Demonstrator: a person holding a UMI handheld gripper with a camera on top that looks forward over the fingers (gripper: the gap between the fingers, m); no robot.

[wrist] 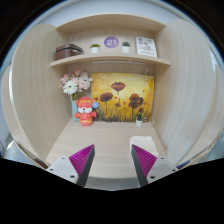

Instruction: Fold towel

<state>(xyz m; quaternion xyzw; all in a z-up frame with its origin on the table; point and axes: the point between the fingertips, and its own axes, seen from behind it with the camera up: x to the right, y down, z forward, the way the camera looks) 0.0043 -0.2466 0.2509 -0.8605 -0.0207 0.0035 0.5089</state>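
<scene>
No towel is in view. My gripper [112,160] is open and empty, its two magenta pads [83,160] held wide apart above the bare light wooden desk top [110,140]. Nothing lies between the fingers. The gripper is held over the front part of the desk and faces the back wall of a wooden alcove.
A small red and white toy figure [86,110] stands at the back left of the desk. A flower painting [124,98] leans on the back wall beside a white clock [72,86]. A shelf [105,58] above bears a box, small plants, a purple disc and a frame.
</scene>
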